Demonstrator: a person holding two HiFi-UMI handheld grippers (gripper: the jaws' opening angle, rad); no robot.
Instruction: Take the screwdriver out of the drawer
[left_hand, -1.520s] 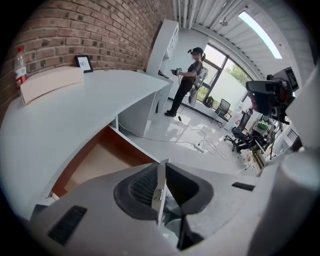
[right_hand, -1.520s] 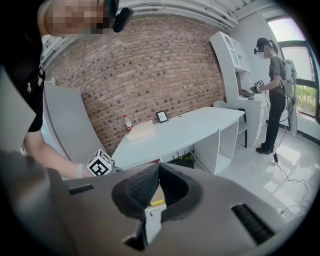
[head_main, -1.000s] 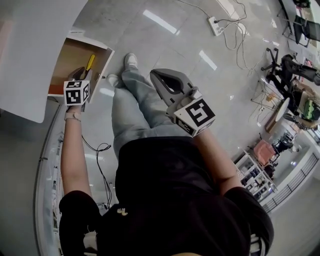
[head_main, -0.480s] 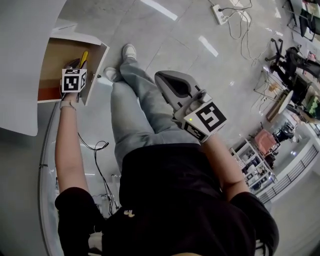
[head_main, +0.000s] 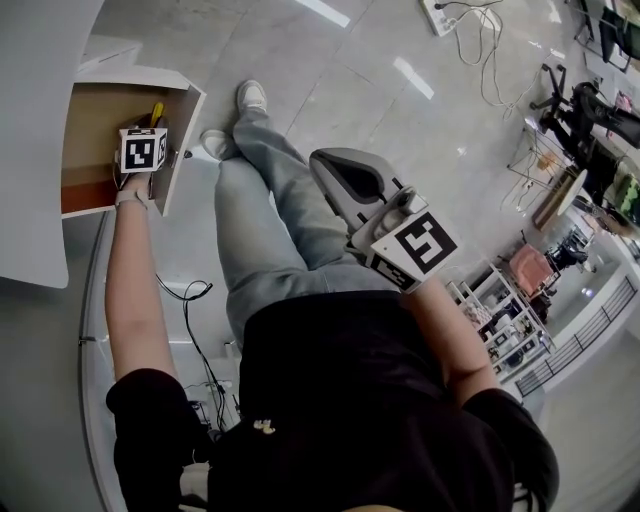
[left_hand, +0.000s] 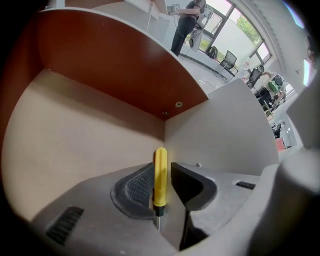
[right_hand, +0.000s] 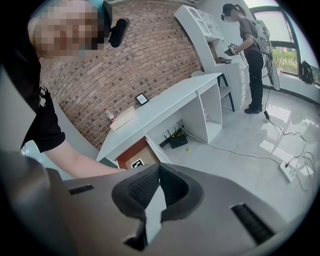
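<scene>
Where the drawer (head_main: 92, 112) stands open below the edge of the white desk (head_main: 35, 150), the left gripper (left_hand: 165, 169) is lowered into it. Its jaws are drawn in to a narrow gap around the yellow handle of the screwdriver (left_hand: 159, 175). The left pad is pressed against the handle, and only a sliver of space is seen at the right pad. The screwdriver is held lengthwise between the pads, handle outward and thin metal shaft back toward the camera. It is lined up with the drawer's far corner, where the red-brown back wall meets a pale side wall. The drawer's bottom is plain tan board.

The right gripper (head_main: 322, 160) is held apart over the person's legs, its jaws closed tip to tip with nothing between them.

A glossy pale grey tiled floor (head_main: 340, 70) is spread below, streaked with reflected ceiling lights. A power strip (right_hand: 290, 171) with trailing white cables lies on it. A brick wall (right_hand: 145, 55) is seen behind the desk, and white shelving (right_hand: 200, 20) at its end. A second person (right_hand: 252, 55) stands there — beside bright windows.
</scene>
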